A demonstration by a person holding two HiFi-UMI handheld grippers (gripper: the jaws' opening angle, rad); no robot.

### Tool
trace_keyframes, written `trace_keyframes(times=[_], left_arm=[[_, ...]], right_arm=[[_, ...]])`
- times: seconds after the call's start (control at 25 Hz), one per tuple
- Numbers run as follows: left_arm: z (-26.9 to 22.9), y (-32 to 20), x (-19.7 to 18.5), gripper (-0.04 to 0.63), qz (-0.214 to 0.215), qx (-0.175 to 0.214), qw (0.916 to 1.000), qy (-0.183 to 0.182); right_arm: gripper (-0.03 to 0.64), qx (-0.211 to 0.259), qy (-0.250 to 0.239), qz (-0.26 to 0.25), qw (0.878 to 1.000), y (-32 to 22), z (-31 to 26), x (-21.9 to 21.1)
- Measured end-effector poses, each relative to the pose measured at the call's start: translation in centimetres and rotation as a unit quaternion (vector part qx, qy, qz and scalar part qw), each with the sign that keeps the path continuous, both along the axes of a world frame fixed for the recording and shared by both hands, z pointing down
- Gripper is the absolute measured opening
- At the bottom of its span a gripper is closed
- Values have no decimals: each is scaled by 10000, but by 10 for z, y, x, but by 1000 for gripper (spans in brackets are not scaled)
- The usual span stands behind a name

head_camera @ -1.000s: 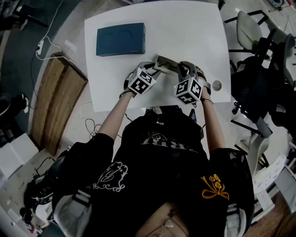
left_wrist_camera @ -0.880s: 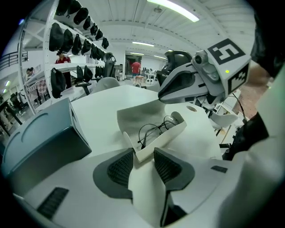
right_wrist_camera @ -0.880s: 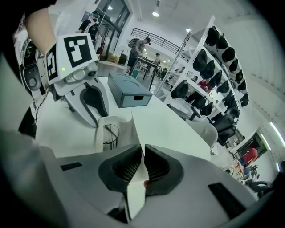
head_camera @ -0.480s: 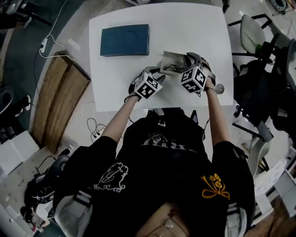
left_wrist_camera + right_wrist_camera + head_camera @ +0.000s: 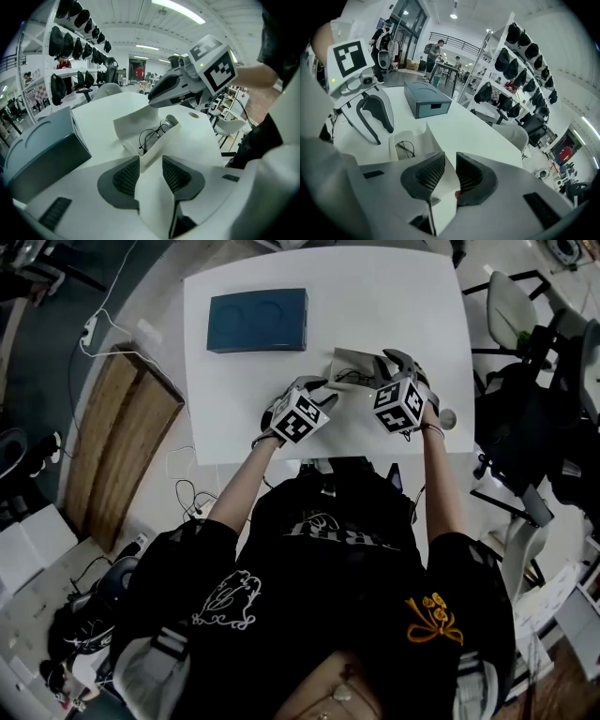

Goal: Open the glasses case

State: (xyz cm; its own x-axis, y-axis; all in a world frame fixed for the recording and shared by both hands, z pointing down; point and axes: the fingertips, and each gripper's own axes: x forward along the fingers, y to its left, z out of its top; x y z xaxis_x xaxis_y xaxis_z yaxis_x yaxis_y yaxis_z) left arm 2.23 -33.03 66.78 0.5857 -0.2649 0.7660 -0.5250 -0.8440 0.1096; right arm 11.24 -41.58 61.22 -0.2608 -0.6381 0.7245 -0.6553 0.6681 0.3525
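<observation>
The white glasses case [image 5: 354,365] lies open on the white table [image 5: 394,296], its lid [image 5: 427,139] raised. Dark-framed glasses [image 5: 152,135] rest inside it. My left gripper [image 5: 151,174] is shut on the case's near end, whose wall [image 5: 161,143] fills the gap between the pads. My right gripper [image 5: 450,173] has the lid's edge between its jaws. Those jaws are opening, and a gap shows beside the lid. In the head view the left gripper [image 5: 330,388] and right gripper [image 5: 384,367] meet at the case. The right gripper [image 5: 153,100] hangs above the case's far end.
A dark blue box [image 5: 258,320] sits at the table's far left, a hand's width from the case. A round cable hole [image 5: 441,415] is near the right front corner. Chairs [image 5: 511,296] stand beyond the right edge.
The right gripper has moved away from me with the lid, and the case now stands open with the glasses showing. The left gripper has kept its place on the case.
</observation>
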Motion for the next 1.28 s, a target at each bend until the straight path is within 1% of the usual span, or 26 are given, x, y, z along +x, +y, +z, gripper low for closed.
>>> trace_keyframes(times=[0.16, 0.24, 0.36, 0.44, 0.64, 0.8, 1.04, 1.28], left_arm=[[-22, 6, -9, 150, -222, 113, 9992, 306], [-37, 13, -16, 150, -326, 113, 9983, 464], [-58, 26, -26, 150, -445, 209, 9965, 669], [-70, 35, -35, 150, -530, 293, 9953, 751], [-108, 61, -55, 146, -758, 539, 9878, 1247], [-134, 84, -75, 140, -889, 770, 9817, 1500], [-169, 128, -104, 132, -884, 1026, 9731, 1864], [-185, 181, -119, 127, -744, 1107, 9677, 2140]], right_arm=[[87, 63, -183, 100, 9998, 14, -16, -9], [86, 149, -418, 184, 9988, 22, -30, -16], [46, 340, -840, 409, 9950, 36, -52, -26], [40, 394, -1101, 592, 9914, 48, -66, -31], [32, 437, -1827, 983, 9773, 86, -101, -54], [32, 537, -2246, 1127, 9664, 120, -123, -73], [29, 601, -2899, 1219, 9474, 173, -146, -105], [19, 641, -3306, 1387, 9313, 230, -159, -122]])
